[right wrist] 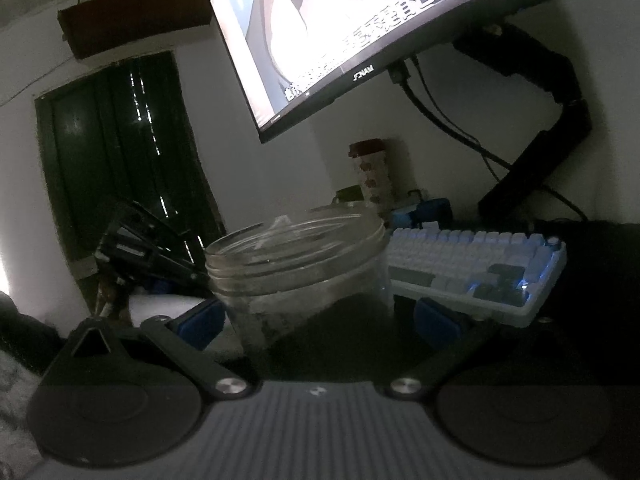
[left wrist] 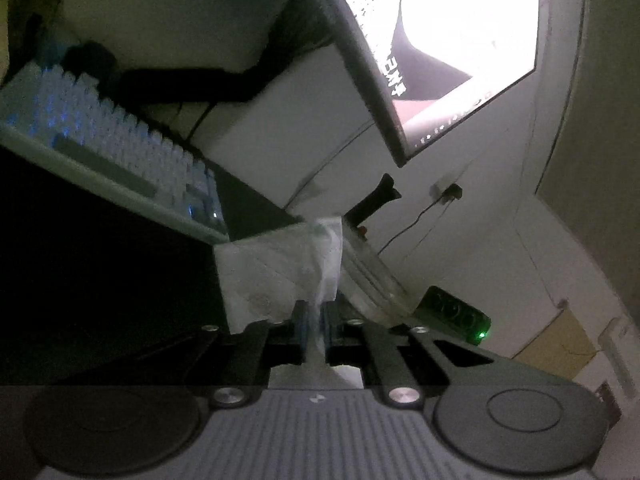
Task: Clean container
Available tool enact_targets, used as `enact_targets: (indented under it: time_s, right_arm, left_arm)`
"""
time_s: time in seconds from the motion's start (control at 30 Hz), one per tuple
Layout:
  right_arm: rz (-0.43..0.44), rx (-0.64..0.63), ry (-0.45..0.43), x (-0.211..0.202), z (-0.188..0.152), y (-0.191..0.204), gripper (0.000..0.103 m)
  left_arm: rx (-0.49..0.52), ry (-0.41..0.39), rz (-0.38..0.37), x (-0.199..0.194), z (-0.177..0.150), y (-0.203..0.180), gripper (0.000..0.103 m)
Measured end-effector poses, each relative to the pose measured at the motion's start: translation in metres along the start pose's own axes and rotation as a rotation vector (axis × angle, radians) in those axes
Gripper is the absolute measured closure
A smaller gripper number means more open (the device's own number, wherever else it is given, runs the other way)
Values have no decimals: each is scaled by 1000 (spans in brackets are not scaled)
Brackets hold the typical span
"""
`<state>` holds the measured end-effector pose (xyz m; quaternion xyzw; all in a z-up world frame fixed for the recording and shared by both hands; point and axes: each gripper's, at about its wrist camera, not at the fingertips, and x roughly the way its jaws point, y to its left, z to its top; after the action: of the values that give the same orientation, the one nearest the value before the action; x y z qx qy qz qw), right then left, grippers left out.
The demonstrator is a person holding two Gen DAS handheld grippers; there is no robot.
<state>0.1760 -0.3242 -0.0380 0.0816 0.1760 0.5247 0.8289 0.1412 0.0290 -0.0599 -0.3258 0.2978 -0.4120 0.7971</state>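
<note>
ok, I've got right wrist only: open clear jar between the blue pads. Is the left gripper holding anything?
Observer: Yes. The left gripper is shut on a white tissue.
Operator: Bunched up?
Observer: No, mostly spread flat, fanning out past the fingertips.
Operator: Near the jar?
Observer: Its far edge overlaps the jar side in the left view; can't tell whether it's inside.

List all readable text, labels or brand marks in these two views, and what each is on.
"自己对手": end of the subtitle line on the monitor, right wrist view; the characters before it are too blurred.
Bezel logo under that screen: small and blurred, not readable.
Subtitle on the monitor in the left wrist view: rotated and blurred, unreadable.
Patterned bottle: marks only, no legible words.
Jar, keyboard: nothing legible.
</note>
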Motion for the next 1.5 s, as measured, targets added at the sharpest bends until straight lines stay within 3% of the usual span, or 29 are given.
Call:
enact_targets:
  time_s: [0.07,0.17,0.4,0.73,1.0,1.07,1.2,1.33,1.4,1.5]
  right_arm:
    - [8,2,10,2,-1,0,6]
    - [-26,-11,39,7,-3,1,8]
    - [-47,0,42,8,-5,-3,12]
    - [-38,-68,44,10,-8,7,12]
    - [-51,-147,50,15,-12,20,11]
    - [-57,-152,52,19,-12,22,11]
    - [-34,-147,50,20,-13,22,10]
    - [-35,-138,49,19,-12,21,10]
    - [-35,-140,50,20,-12,22,10]
    - [-36,-139,52,20,-12,22,10]
  left_arm:
    - [3,4,4,9,-4,1,97]
    - [95,9,78,19,-11,-9,97]
    - [171,29,119,24,-19,-21,97]
    - [110,-17,-52,6,-4,-18,97]
    - [70,2,-94,5,-4,0,97]
    - [113,-1,-54,4,-6,-1,97]
    - [199,66,128,15,-14,-2,97]
    - [209,100,162,21,-19,4,97]
    - [183,90,137,19,-16,7,97]
    - [125,63,41,9,-10,9,97]
